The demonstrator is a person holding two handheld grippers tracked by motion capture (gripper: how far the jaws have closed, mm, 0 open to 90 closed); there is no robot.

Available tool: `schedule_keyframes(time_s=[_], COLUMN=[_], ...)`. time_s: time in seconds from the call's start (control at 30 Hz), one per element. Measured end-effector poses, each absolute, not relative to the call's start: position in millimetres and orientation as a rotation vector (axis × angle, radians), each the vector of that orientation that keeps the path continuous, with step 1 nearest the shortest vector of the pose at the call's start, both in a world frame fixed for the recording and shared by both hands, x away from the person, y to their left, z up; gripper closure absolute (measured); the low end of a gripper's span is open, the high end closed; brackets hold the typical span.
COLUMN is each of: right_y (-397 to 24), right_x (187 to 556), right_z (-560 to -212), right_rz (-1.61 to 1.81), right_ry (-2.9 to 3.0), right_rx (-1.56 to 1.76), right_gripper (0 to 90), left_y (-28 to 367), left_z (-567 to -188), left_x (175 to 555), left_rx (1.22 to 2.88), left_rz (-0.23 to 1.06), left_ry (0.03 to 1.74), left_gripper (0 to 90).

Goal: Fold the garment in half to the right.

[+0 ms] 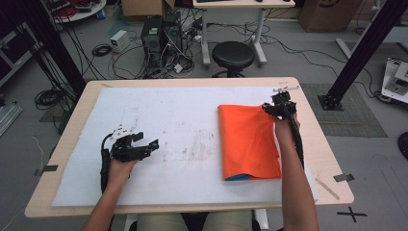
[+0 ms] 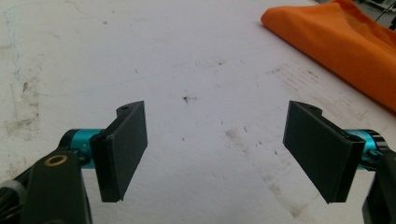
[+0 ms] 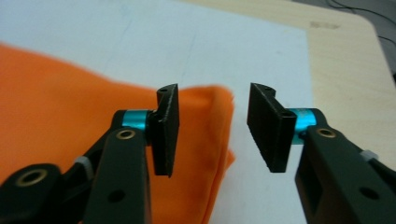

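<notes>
A folded orange cloth (image 1: 248, 142) lies on the right half of the white mat (image 1: 183, 120), with a sliver of teal at its near edge. My right gripper (image 1: 272, 107) is over the cloth's far right corner. In the right gripper view its jaws (image 3: 213, 107) stand open just above that corner of the cloth (image 3: 56, 93), and the pads do not press on it. My left gripper (image 1: 147, 139) rests low over the bare mat at the left. Its jaws (image 2: 215, 121) are wide open with nothing between them, and the cloth (image 2: 345, 42) lies farther off at the upper right.
The mat covers most of the wooden table (image 1: 62, 159). A thin wooden stick (image 1: 327, 188) and a piece of tape (image 1: 343, 177) lie near the front right corner. Beyond the far edge stand a black stool (image 1: 233, 55), computer cases and floor cables.
</notes>
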State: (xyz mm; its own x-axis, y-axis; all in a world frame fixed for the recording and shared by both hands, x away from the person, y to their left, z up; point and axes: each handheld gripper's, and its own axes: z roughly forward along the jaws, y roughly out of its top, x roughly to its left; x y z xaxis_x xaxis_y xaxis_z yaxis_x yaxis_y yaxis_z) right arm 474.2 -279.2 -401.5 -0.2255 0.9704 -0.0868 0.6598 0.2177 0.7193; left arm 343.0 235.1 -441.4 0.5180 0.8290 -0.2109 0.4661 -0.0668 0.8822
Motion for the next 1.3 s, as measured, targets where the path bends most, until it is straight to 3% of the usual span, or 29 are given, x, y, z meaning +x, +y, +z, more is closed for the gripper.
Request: schedule_keyframes(time_s=[0.2,0.43,0.7,0.83,0.97,1.03,1.23,1.27,1.3], right_y=[-286,-290,-286,-281,-280,-281,-292,-293,-294], right_x=[438,388,340,332,332,333,331,332,332], right_z=[-409,-415,-428,-430,-434,-432,-422,-423,-424], right_rz=[0.815,0.878,0.912,0.882,0.809,0.788,0.703,0.692,0.689], right_ry=[2.017,2.035,2.097,2.136,2.175,2.178,2.122,2.132,2.129], right_rx=[1.495,1.448,1.379,1.356,1.343,1.336,1.381,1.4,1.416], right_gripper=[49.2,52.0,68.4,71.8,85.2,87.7,86.9,82.9,72.8], left_y=[239,246,245,245,244,243,242,242,242], left_z=[-439,-441,-443,-442,-442,-442,-442,-442,-442], left_x=[346,352,353,353,353,352,352,352,352], left_rx=[1.695,1.7,1.705,1.706,1.714,1.718,1.716,1.716,1.716], left_rz=[0.472,0.533,0.529,0.533,0.529,0.528,0.524,0.525,0.525], left_ry=[1.06,1.001,1.02,1.018,1.018,1.016,1.018,1.019,1.019], left_gripper=[21.5,21.1,20.9,20.9,20.9,20.9,20.9,20.9,20.9])
